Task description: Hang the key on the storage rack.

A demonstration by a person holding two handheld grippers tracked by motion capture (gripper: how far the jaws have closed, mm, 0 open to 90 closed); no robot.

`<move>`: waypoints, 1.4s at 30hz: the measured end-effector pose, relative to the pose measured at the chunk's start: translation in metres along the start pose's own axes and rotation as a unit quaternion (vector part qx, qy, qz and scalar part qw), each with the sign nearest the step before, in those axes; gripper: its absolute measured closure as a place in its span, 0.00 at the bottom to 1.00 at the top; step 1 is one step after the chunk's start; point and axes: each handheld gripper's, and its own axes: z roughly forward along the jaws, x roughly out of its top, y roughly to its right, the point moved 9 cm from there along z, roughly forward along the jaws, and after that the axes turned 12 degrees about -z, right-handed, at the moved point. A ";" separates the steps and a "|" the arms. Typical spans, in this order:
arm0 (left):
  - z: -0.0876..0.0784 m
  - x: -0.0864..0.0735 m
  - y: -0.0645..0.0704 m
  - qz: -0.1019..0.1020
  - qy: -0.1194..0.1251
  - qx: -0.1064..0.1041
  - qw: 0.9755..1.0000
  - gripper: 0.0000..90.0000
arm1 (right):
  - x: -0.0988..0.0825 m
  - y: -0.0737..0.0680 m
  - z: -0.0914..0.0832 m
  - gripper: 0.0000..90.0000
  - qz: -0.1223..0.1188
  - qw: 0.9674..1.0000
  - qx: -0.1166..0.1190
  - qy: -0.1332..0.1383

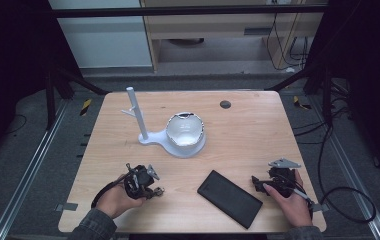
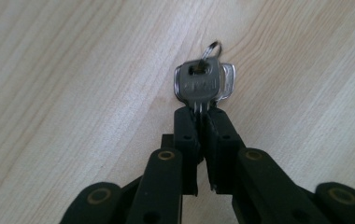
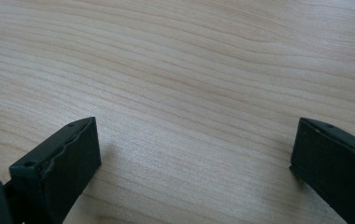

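Right now the keys [image 2: 202, 84] sit at the near left of the surface [image 1: 248, 135], their blades pinched in my left tool [image 2: 202, 116], whose jaws are clamped tight on them. My right tool [image 3: 192, 154] rests at the near right, jaws spread wide and holding nothing, beside a black phone [image 1: 229, 198].

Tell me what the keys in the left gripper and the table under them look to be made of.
Keys: metal, silvery and shiny, with bright glints along the edges and a thin wire ring through the heads. Their blades are clamped in the left gripper. Table: pale wood or a wood-look laminate, matte; the grain lines show, but the pictures cannot settle which.
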 end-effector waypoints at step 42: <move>-0.099 0.027 -0.030 0.000 0.026 0.041 0.999 0.99 | 0.001 -0.003 0.000 0.01 -0.004 1.000 0.004 0.000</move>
